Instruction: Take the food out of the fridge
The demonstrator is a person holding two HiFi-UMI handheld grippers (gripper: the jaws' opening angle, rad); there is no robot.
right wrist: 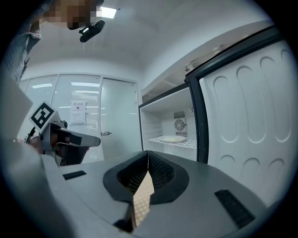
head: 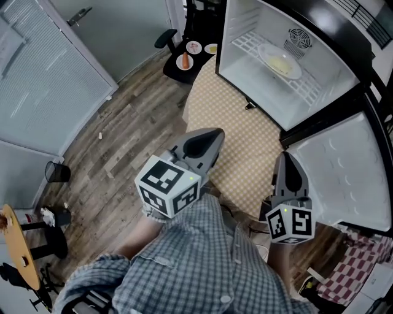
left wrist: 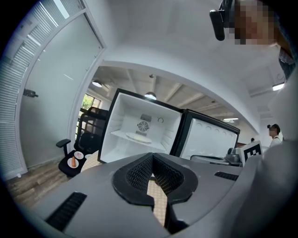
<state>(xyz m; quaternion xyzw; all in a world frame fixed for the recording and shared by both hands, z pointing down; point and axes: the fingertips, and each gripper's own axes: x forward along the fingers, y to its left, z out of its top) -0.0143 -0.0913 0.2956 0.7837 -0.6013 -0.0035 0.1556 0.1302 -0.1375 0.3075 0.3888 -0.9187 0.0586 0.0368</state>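
Floor: wood planks (head: 123, 135) with a checked mat (head: 239, 122) laid before the fridge (head: 245, 18), which stands far right with its door (head: 344, 172) swung open to the right.
Food: a pale portion on a plate (head: 280, 61), lying flat on the wire shelf (head: 310, 92) inside the fridge, below the fan (head: 296, 42).
Left gripper (head: 214, 134): jaws pressed together with nothing between them, held over the mat and pointing toward the fridge opening.
Right gripper (head: 286, 157): jaws likewise together and empty, just beside the inner face of the door.
Key relation: the plate lies beyond both grippers and well apart from each. It is far and to the right of the left gripper, almost straight ahead of the right one.
Nearer hand: neither is clearly closer; the right is judged better lined up.
Plate axis: level, its near rim facing the open front.
Coming move (judged): the jaws must part before the rim can be taken.
Far left: a chair (head: 167, 40) bearing small dishes.
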